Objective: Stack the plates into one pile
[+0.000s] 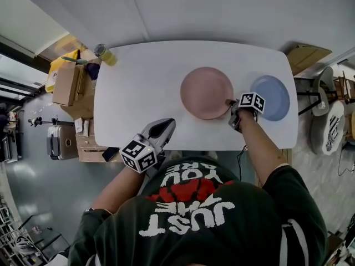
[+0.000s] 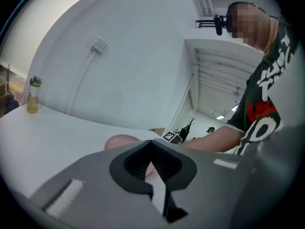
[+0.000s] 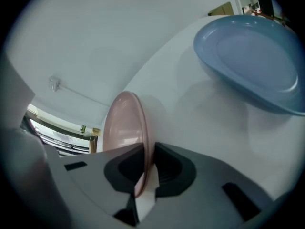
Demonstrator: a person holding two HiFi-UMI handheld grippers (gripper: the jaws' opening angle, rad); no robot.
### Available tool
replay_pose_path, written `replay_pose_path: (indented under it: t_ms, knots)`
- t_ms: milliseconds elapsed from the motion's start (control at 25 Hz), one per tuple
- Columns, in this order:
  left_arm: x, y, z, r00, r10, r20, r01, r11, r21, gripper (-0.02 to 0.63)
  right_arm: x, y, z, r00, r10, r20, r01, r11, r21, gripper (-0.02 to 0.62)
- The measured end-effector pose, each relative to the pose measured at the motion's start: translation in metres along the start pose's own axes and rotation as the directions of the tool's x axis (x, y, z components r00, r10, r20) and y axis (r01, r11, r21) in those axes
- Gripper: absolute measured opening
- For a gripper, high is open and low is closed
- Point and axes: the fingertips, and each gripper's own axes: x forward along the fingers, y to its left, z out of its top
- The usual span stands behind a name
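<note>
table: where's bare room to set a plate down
The widest bare patch is the left half of the table, between the bottle at its far left corner and the pink plate. A bare strip runs along the far edge behind both plates. Crowded: the gap between pink plate and blue plate, where the right gripper grips the pink rim.

Head overhead, 2 low, pink plate (image 1: 206, 92) shared

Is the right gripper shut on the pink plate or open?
Shut on it: the right gripper has both jaws pressed against the rim of the pink plate.
</note>
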Motion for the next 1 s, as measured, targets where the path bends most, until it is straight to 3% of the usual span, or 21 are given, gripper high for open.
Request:
replay_pose_path:
  t_ms: [160,320,440,640,840,1000]
  knots:
    - [0.009,-0.003,0.001,1.000,-0.022,-0.002,0.022,1.000,-0.002,0.008,-0.015,0.006,0.009,1.000,0.016,0.014,-0.016,0.999,-0.048,0.041]
    - [0.032,-0.022,0.005,0.998,-0.069,-0.009,0.069,0.997,0.014,0.008,-0.070,-0.010,0.043,0.994,0.045,0.100,-0.043,0.999,-0.018,0.041]
    - [0.056,-0.038,0.006,0.994,-0.106,-0.019,0.106,0.994,0.019,0.008,-0.128,-0.047,0.082,0.981,0.010,0.191,-0.015,1.000,0.023,0.041]
    - [0.096,-0.074,0.005,0.985,-0.163,-0.050,0.165,0.986,0.038,0.008,-0.213,-0.140,0.132,0.947,-0.122,0.296,0.088,0.988,0.126,0.041]
    - [0.119,-0.093,0.003,0.984,-0.164,-0.067,0.168,0.984,0.053,0.008,-0.234,-0.212,0.137,0.939,-0.203,0.278,0.142,0.964,0.225,0.041]
    - [0.124,-0.098,-0.001,0.987,-0.143,-0.075,0.147,0.988,0.053,0.008,-0.217,-0.233,0.127,0.953,-0.177,0.248,0.104,0.954,0.281,0.041]
